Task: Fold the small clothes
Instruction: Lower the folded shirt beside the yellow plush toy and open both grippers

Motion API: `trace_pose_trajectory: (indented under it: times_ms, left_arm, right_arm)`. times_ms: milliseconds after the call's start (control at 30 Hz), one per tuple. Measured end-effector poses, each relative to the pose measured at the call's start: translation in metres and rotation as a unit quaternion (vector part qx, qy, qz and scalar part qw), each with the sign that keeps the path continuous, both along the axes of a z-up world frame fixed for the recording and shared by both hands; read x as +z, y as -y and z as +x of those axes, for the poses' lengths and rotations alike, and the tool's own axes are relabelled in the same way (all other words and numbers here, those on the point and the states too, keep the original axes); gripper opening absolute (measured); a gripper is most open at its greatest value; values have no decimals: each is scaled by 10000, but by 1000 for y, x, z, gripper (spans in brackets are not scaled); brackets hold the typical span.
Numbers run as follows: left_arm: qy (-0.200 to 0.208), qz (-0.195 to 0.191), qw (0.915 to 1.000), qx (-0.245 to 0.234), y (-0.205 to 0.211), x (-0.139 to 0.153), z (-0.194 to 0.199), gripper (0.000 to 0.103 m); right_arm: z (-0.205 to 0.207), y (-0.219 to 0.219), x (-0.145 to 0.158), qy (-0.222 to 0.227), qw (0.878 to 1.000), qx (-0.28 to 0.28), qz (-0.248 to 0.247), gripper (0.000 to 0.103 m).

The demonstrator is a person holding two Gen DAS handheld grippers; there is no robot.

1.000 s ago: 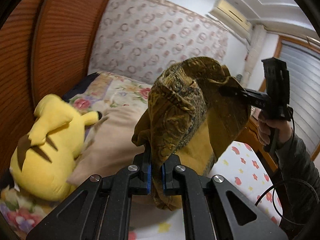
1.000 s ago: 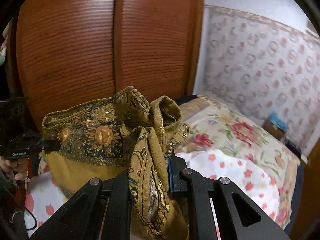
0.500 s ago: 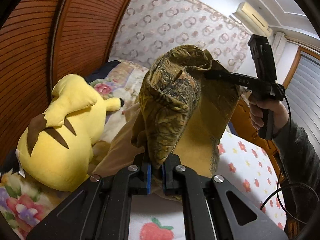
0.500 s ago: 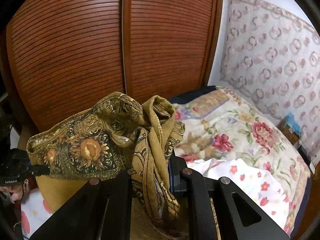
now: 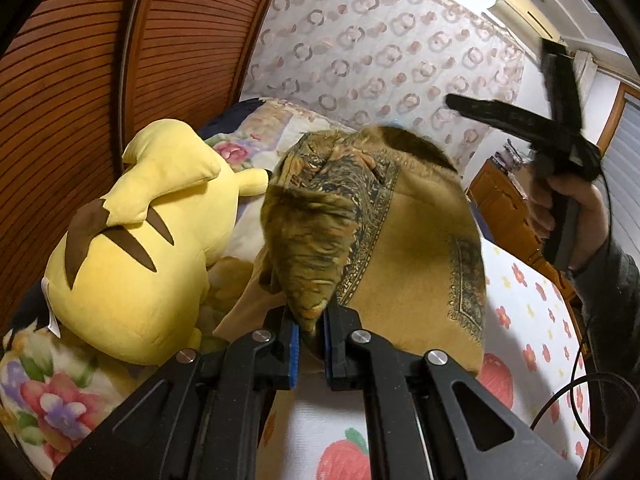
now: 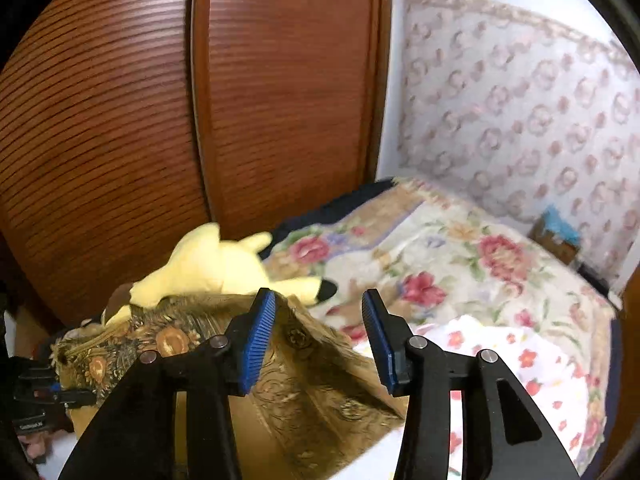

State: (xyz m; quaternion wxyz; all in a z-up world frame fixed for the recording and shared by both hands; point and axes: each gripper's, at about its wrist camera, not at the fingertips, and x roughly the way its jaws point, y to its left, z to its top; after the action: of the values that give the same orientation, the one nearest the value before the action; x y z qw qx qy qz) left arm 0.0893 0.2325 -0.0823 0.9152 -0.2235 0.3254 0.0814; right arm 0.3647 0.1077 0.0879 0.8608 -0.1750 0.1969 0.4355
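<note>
While the left gripper [image 5: 308, 336] is clamped on a bunched corner of the ochre patterned cloth [image 5: 404, 240] draped over the bed [image 5: 532, 312], the opening, empty right gripper [image 6: 318, 338] is best withdrawn clear before the fold is smoothed.

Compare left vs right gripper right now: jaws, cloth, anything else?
The left gripper is shut on the patterned cloth, a bunched corner pinched between its pads; the right gripper has jaws apart and opening, pads off the cloth. The left one sits low at the cloth; the right is raised clear. Both have black fingers with blue pads.
</note>
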Motion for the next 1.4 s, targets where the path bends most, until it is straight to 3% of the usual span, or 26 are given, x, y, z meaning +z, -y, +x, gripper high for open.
trace_pose_trajectory:
  times_ms: [133, 233, 300, 367, 400, 433, 500, 733, 1000, 1400]
  left_arm:
    - [-34, -80, 10000, 36, -1, -2, -1, 9]
    - [-10, -86, 9999, 112, -4, 0, -2, 21]
    - [20, 44, 9999, 119, -3, 4, -5, 43]
    - [93, 193, 9997, 124, -4, 9, -9, 54]
    - [105, 244, 9996, 123, -4, 11, -11, 69]
    - [132, 296, 9994, 123, -3, 14, -13, 78]
    - [159, 460, 9987, 127, -1, 20, -17, 87]
    - [274, 1097, 9936, 22, 25, 42, -22, 89]
    - [456, 1319, 9897, -321, 66, 59, -22, 89]
    - [719, 1480, 9808, -1049, 148, 75, -28, 89]
  right_arm:
    - [-4, 2, -22, -320, 9994, 106, -125, 47]
    - [0, -7, -50, -507, 9980, 43, -367, 47]
    - [6, -18, -72, -686, 9962, -37, -540, 47]
    - [12, -29, -87, -733, 9956, -128, -563, 47]
    - [14, -33, -90, -768, 9959, -152, -458, 47]
    - [16, -36, -90, -828, 9958, -181, -341, 48]
    - [15, -36, -88, -884, 9954, -231, -273, 50]
    - [-23, 7, -71, -738, 9964, -399, -141, 50]
    - [-97, 86, -57, -492, 9952, -827, 185, 50]
    - [-204, 191, -56, -159, 9852, -1552, 704, 77]
